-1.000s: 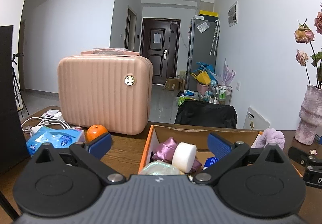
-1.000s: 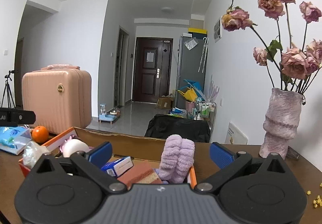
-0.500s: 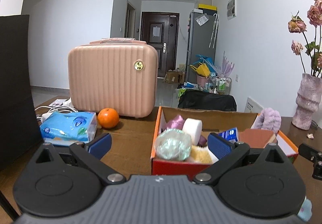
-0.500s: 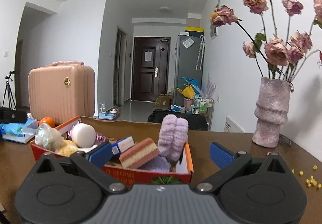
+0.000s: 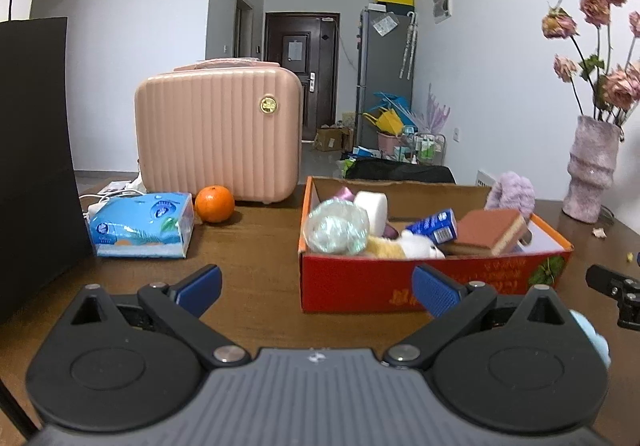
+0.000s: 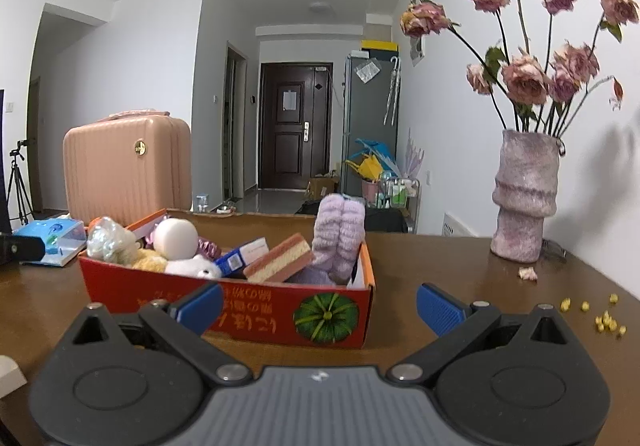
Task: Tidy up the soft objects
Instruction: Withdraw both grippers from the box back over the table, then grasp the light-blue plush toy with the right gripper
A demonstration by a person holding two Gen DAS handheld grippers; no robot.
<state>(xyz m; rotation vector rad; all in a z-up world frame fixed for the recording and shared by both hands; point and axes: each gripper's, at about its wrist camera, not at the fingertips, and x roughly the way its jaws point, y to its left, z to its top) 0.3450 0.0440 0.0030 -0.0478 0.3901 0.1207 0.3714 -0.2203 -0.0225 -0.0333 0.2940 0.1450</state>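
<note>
At 1 o'clock in your left wrist view sits the red box (image 5: pixel 360 288), now seen whole from its front wall; a second ago your cameras looked down over its rim. You have drawn both grippers back and low, so I judge the loading pass finished or paused. Inside: purple plush (image 6: pixel 340 242), layered sponge (image 6: pixel 280 260), white roll (image 6: pixel 176 238), crinkled bundle (image 5: pixel 338 228). Left gripper (image 5: pixel 316 290) spread, empty; right gripper (image 6: pixel 320 304) spread, empty. Tissue pack (image 5: pixel 140 226) and orange (image 5: pixel 215 203) at 10 o'clock, well apart from the box. Bare table (image 5: pixel 248 270) between gives room. Vase (image 6: pixel 524 197) at 2 o'clock in your right view stands near the far edge; mind it.
</note>
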